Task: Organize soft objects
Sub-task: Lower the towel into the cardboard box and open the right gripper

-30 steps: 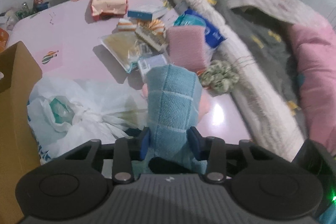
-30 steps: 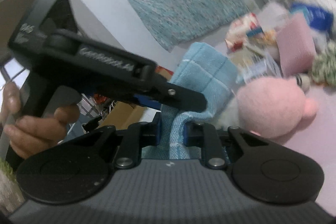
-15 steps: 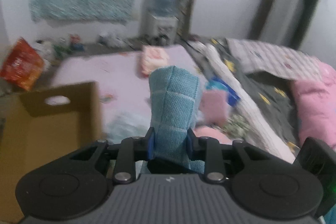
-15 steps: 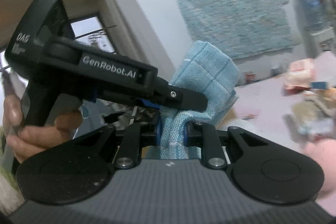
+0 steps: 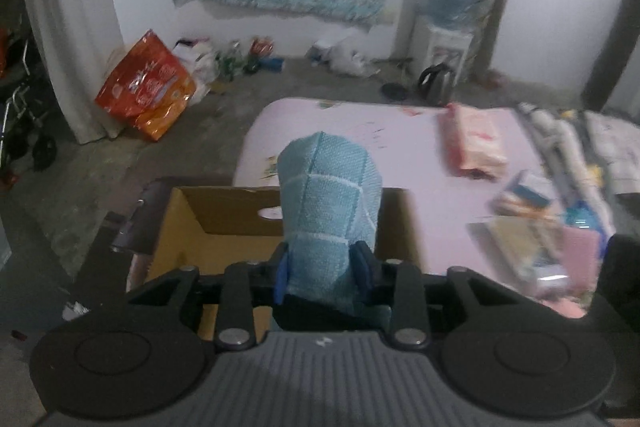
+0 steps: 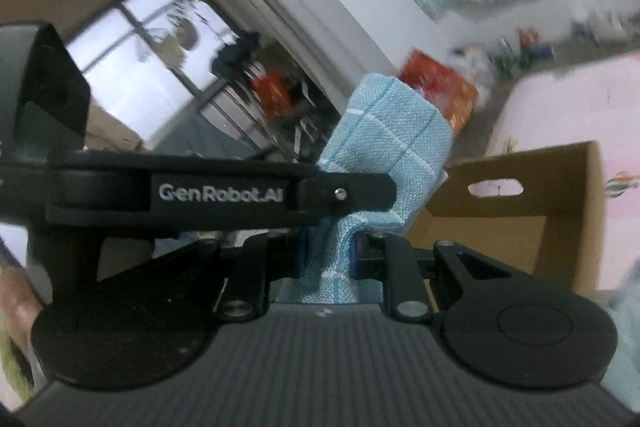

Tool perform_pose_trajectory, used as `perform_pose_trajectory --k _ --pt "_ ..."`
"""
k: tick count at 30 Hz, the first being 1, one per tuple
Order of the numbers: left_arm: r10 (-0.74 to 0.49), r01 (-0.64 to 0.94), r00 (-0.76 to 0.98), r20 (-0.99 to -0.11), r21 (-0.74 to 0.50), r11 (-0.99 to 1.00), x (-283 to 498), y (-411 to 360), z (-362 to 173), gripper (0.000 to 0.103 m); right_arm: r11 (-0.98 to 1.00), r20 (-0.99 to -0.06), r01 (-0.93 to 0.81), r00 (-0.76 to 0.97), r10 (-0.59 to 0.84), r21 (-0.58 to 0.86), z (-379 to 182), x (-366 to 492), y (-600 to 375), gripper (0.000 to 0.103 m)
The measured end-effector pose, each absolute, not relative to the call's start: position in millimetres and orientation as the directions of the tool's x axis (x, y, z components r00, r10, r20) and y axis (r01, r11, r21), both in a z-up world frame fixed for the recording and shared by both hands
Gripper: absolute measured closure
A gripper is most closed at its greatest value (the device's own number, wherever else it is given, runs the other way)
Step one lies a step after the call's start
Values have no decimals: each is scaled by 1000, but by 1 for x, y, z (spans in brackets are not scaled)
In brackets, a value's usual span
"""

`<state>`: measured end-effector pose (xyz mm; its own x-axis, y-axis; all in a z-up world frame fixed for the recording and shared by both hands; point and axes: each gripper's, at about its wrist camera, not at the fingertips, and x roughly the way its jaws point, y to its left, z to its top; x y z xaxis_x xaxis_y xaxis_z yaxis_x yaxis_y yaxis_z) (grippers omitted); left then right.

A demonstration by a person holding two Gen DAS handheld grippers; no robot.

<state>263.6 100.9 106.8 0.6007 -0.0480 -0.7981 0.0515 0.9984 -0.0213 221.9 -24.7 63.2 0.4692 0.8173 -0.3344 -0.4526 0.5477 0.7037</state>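
Both grippers hold one light blue checked cloth point(image 5: 330, 203). My left gripper point(image 5: 324, 269) is shut on it, and the cloth stands up between the fingers, above the open cardboard box point(image 5: 224, 215). In the right wrist view my right gripper point(image 6: 329, 255) is shut on the same cloth point(image 6: 384, 143), and the left gripper's black body crosses in front from the left. The box point(image 6: 520, 207) lies just right of and behind the cloth there. A pink sponge point(image 5: 580, 251) and a wipes pack point(image 5: 478, 141) lie on the pink table point(image 5: 400, 163).
Several packets and small items point(image 5: 532, 223) lie at the table's right side. A grey blanket point(image 5: 592, 143) lies along the right edge. On the floor behind are an orange bag point(image 5: 146, 85), a kettle point(image 5: 436, 83) and a water dispenser point(image 5: 452, 27).
Both grippers have carried the blue cloth up and left, away from the pink plush and the table clutter, to above the cardboard box. The views have swung toward the wall and window.
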Motion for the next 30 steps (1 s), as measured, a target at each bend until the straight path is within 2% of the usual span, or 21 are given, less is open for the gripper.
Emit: perform_pose_trajectory --k 4,9,12,15,17,19,21,23,25,27,30 --pt "7 4 552 -834 11 1000 308 132 70 62 585 -427 -358 431 795 728 39 272 28 86" --pt "2 -55 489 -872 -29 998 334 173 31 54 635 -533 -273 364 764 723 -8 304 79 86" --pt "9 -80 472 -881 -33 996 339 188 16 46 660 -575 -243 339 744 711 -36 319 100 85" --pt "16 -93 461 -887 -31 995 344 197 6 44 663 -593 -203 314 741 721 -70 333 114 81" --pt "19 -106 456 -890 -33 994 345 202 1 41 655 -599 -164 287 747 738 -94 341 123 75" --pt "19 -118 454 -891 -38 992 346 204 -2 35 653 -611 -116 261 747 749 -116 349 131 58" --pt "19 -133 455 -891 -47 990 346 208 -2 29 653 -623 -73 238 745 754 -126 350 135 48" --pt "10 -147 467 -884 -67 987 342 211 2 24 641 -615 -57 226 755 765 -130 350 137 45" --pt "2 -153 492 -871 -84 985 336 212 11 20 633 -605 -66 230 762 772 -127 350 138 30" --pt "0 -158 516 -857 -95 983 329 212 21 15 629 -593 -88 255 764 773 -116 346 133 24" --pt "-7 -156 559 -829 -114 981 312 209 40 11 621 -579 -101 273 769 777 -93 336 120 22"
